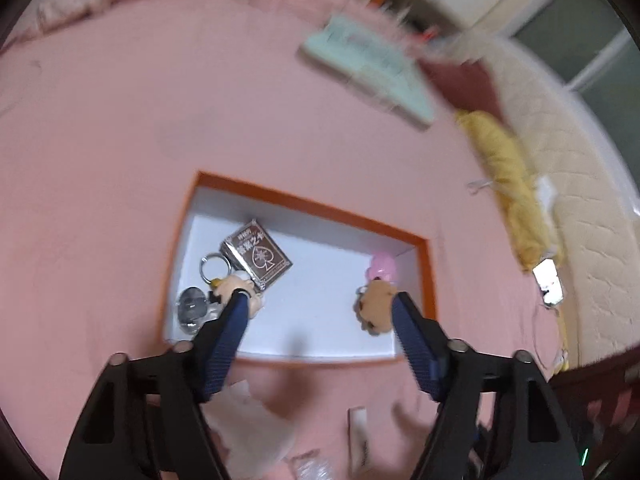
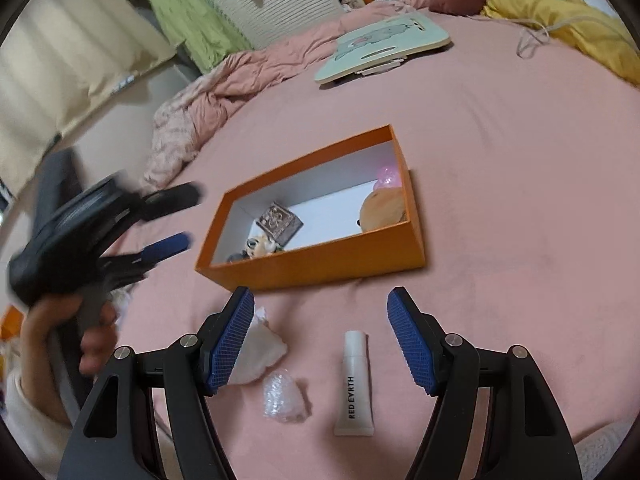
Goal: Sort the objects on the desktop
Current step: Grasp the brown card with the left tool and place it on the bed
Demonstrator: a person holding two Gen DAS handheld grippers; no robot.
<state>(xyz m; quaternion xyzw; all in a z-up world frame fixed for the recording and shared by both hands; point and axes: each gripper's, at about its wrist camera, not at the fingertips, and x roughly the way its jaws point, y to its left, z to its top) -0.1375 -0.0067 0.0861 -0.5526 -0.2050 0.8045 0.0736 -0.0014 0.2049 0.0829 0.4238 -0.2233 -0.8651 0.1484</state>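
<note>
An orange box with a white inside lies on the pink bedspread. It holds a brown card pack, a key ring, a small figure charm, a brown plush and a pink toy. My left gripper hovers open over the box with nothing between its fingers. The right wrist view shows the same box, with the left gripper to its left. My right gripper stands open in front of the box, above a white tube, a crumpled plastic wrap and a white tissue.
A mint-green board lies at the far side of the bed. A yellow pillow and a cable are at the back right, a rumpled pink blanket at the back left. A person's hand holds the left gripper.
</note>
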